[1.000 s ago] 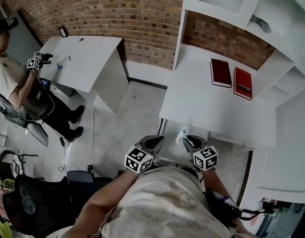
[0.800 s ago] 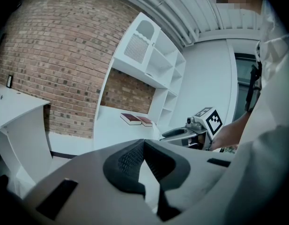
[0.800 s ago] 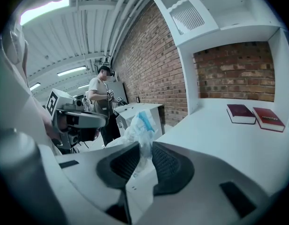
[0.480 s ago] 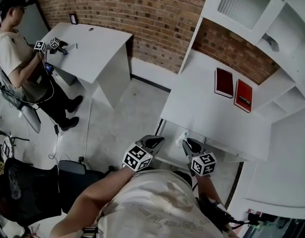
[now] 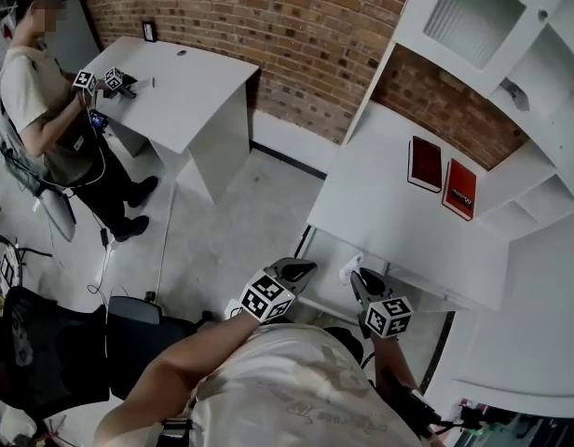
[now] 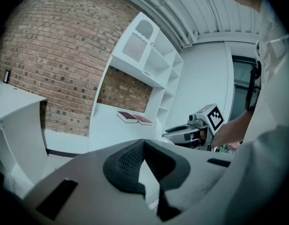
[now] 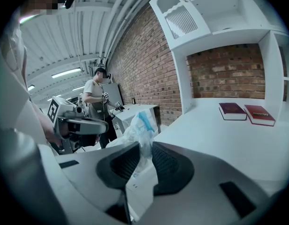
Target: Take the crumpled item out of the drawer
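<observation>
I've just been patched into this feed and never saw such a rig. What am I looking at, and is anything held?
There is no robot arm: a person holds a two-jaw gripper in each hand. The head view looks steeply down from that person's head; the other two cameras ride on the grippers and look along their jaws. Ahead stands a white desk with two dark red books lying flat side by side. The right gripper is shut on a crumpled white-and-blue plastic wrapper that sticks up between its pads. The left gripper has its jaws together, with nothing between them. At far left another person stands at a second white desk.
</observation>
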